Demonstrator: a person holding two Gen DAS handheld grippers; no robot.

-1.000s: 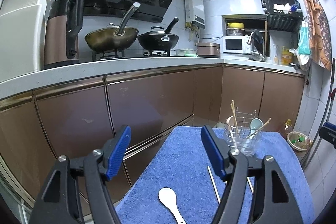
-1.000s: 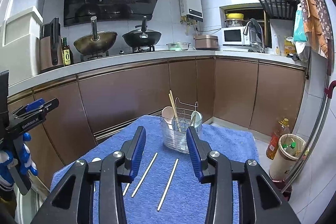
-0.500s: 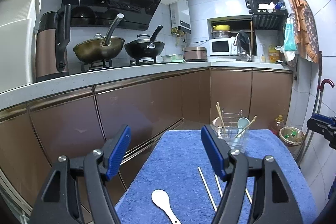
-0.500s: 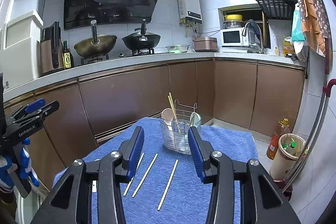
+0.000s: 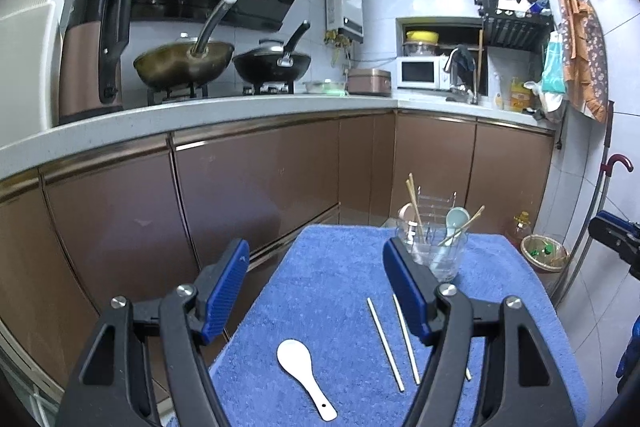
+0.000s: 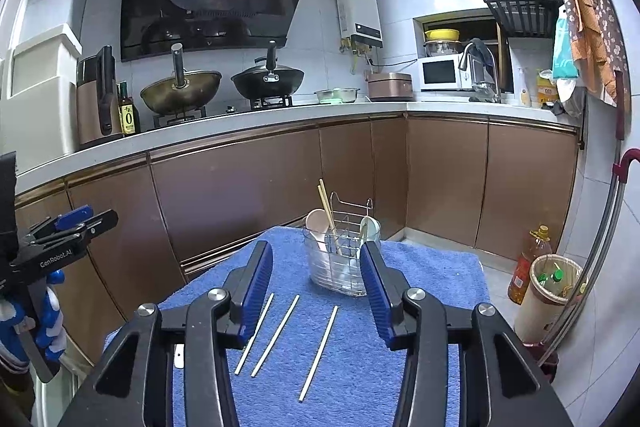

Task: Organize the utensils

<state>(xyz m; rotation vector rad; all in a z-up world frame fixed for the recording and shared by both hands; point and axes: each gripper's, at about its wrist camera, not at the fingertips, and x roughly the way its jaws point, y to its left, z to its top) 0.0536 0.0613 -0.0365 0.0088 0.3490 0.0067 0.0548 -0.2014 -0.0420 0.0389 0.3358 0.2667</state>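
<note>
Left claw [image 5: 316, 291] wide open, holds nothing. White spoon [image 5: 304, 373] on blue towel [image 5: 328, 267] just below it. Right claw [image 6: 316, 291] wide open too, nothing inside. Three chopsticks [image 6: 276, 335] lie under it. Clear holder [image 6: 340, 259] with spoons, chopsticks just ahead.

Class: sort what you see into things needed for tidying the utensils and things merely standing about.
Job: white spoon; three loose chopsticks; utensil holder.

Standing about: two woks; microwave; oil bottle; waste bin.
</note>
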